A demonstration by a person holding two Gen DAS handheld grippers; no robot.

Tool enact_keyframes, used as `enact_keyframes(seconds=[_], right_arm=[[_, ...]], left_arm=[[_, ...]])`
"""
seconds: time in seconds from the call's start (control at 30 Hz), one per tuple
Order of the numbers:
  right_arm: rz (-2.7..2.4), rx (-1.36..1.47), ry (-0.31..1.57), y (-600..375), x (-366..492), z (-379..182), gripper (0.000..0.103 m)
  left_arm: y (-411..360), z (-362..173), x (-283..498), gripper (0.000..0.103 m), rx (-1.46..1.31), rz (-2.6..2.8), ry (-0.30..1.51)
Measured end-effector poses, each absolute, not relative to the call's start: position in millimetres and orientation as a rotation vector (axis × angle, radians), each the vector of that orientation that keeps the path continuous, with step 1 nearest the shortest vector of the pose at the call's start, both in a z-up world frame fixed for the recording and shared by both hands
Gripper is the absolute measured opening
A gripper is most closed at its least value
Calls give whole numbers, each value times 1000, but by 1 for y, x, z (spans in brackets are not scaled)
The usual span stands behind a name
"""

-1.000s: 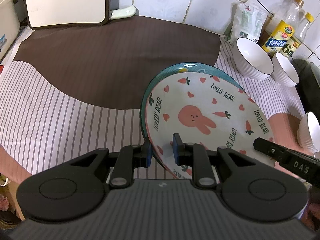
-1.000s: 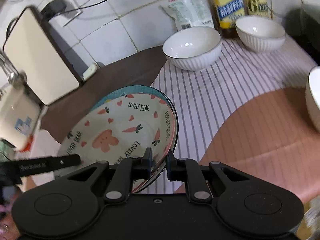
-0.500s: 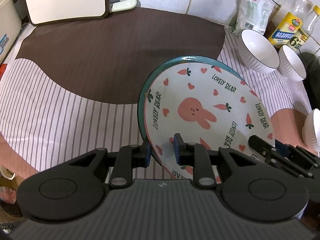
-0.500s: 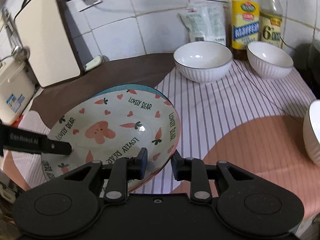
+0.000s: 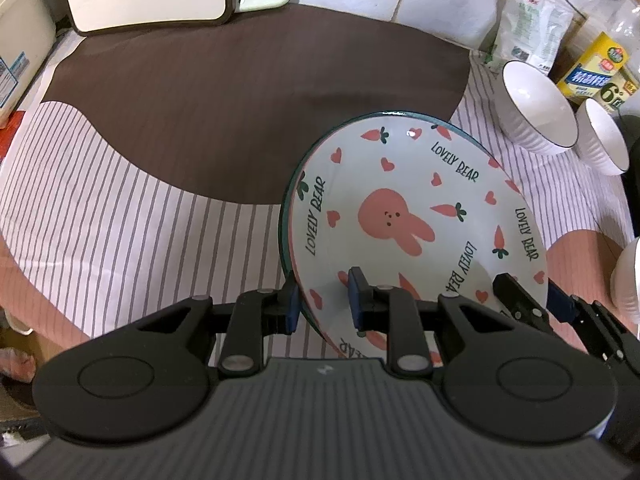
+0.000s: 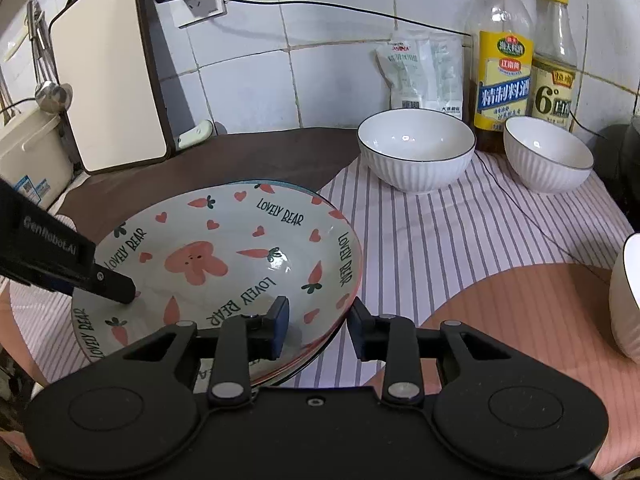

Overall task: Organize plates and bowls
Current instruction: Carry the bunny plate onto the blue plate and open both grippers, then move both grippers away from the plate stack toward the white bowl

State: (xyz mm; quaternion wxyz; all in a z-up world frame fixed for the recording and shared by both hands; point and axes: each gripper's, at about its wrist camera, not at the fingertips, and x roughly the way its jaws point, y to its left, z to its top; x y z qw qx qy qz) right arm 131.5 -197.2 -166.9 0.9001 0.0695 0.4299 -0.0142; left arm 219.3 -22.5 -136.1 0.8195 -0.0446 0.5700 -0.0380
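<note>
Your left gripper [image 5: 322, 300] straddles the near-left rim of the plates [image 5: 412, 216], one pad under the edge and one on the printed face. A sliver of gap shows at the inner pad, so I cannot tell whether it truly pinches or only brackets the rim. Your right gripper [image 6: 316, 322] stands at the opposite rim with its jaws spread, the left finger over the plate face and the right finger clear outside the edge: that side looks released.

The plates are a stack: the rabbit-print one on top, with a teal-edged rim and a reddish rim showing beneath it. They sit over the striped part of the cloth [image 5: 120, 208], near the brown patch, and I cannot tell whether the stack rests on it or hangs just above.

The risks, as I judge them:
- If your left grip is loose, the glazed rim can slide out and the stack will drop or clatter.
- If you lift with only one side clamped, the stack tips and the top plate can skate off the lower ones.
- If you close the right jaws on only the top rim, the plates can separate.
- The big bowl [image 6: 416, 148] and small bowl [image 6: 548, 152] stand well apart behind, with bottles [image 6: 504, 64] at the wall; a wide swing right could strike them.
- A third bowl [image 6: 626, 300] sits near your right gripper's side, so watch that elbow room.
</note>
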Motion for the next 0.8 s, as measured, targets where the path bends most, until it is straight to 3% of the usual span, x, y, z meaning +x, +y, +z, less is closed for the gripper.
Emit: enact_keyframes(seconds=[0.37,0.8], right_arm=[[-34,160,879,-201,125,-158,38],[51,23,713,-231,55,-79,38]], left_arm=[[-33,-137,211,22,43,-56,1226],[-71,-60,158,28,133,-225,1112]])
